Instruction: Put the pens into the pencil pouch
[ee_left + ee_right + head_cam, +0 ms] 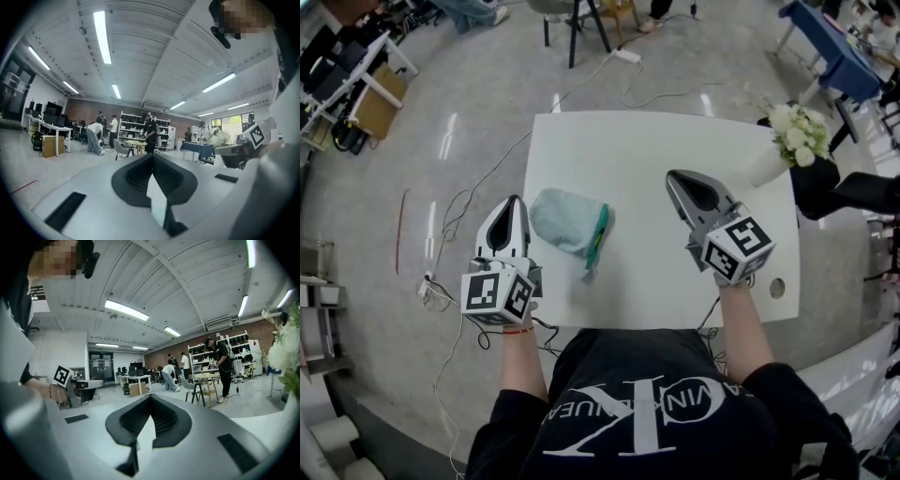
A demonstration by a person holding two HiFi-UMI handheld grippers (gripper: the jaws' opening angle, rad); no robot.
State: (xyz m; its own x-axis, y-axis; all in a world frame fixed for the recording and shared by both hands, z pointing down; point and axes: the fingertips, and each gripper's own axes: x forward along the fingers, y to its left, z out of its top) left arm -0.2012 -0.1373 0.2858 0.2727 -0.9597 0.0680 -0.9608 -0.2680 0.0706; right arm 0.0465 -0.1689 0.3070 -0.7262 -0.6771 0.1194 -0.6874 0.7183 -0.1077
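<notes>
A pale teal pencil pouch with a green zipper edge lies on the white table, left of centre. No pens show in any view. My left gripper hovers at the table's left edge, just left of the pouch, jaws shut and empty. My right gripper is raised over the table's right half, also shut with nothing in it. Both gripper views look level across the room, so the pouch is out of them; the left gripper and right gripper each show closed tips.
A white vase with white flowers stands at the table's right far corner. A round hole marks the table's near right. Cables trail on the floor to the left. A wooden stool and people stand farther back.
</notes>
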